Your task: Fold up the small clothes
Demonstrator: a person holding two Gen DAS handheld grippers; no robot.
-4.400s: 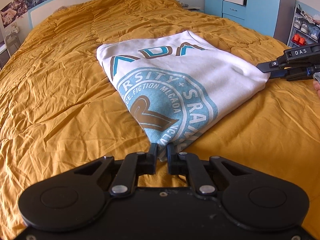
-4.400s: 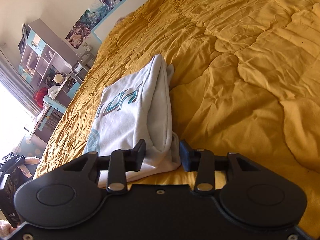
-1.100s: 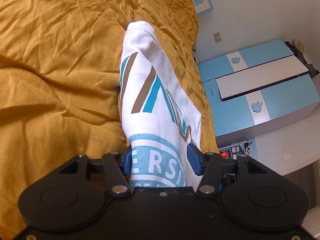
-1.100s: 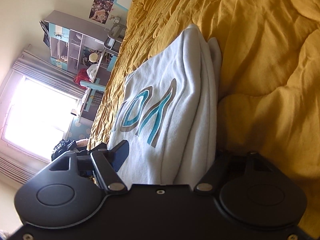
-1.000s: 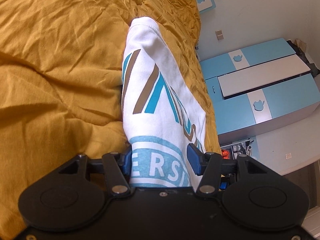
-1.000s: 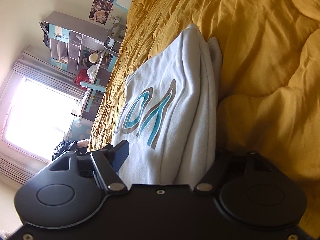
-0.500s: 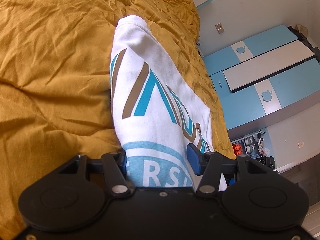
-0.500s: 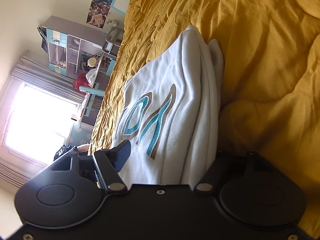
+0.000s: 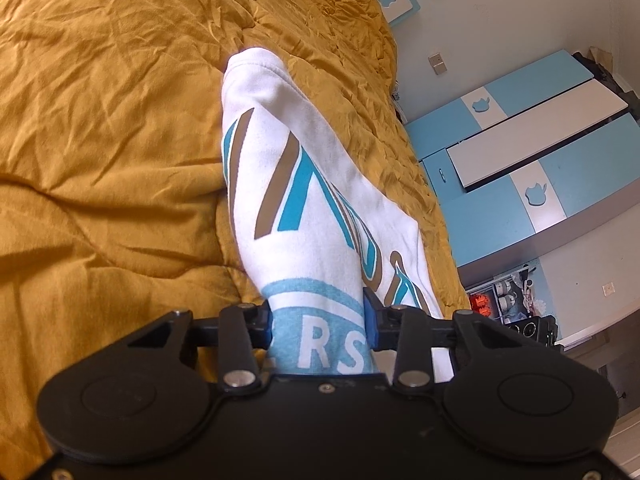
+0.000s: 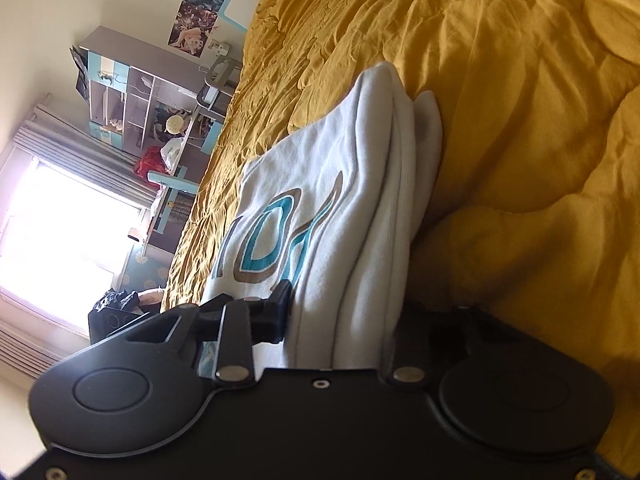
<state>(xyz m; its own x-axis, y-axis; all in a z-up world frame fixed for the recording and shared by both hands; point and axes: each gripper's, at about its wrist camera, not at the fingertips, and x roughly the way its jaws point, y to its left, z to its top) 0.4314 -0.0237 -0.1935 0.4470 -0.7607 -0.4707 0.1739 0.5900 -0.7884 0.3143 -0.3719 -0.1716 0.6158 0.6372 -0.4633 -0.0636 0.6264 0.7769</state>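
Note:
A folded white sweatshirt point(image 9: 288, 168) with teal and brown lettering lies on the mustard-yellow bedspread point(image 9: 100, 128). My left gripper point(image 9: 318, 326) is closed on its near edge, with the thick fold filling the space between the two fingers. My right gripper point(image 10: 340, 316) is closed on the opposite edge of the same sweatshirt point(image 10: 320, 208); the stacked layers sit between the jaws. Its right finger is mostly hidden under the cloth. Both views are rolled sideways.
The bedspread point(image 10: 520, 120) stretches all around the sweatshirt. A blue and white wardrobe point(image 9: 532, 168) stands past the bed in the left wrist view. A desk with shelves point(image 10: 132, 92) and a bright window point(image 10: 60, 240) lie past the bed in the right wrist view.
Over the last second both grippers keep their hold on the sweatshirt. The left view shifts slightly, showing more of the sweatshirt; the right view barely moves.

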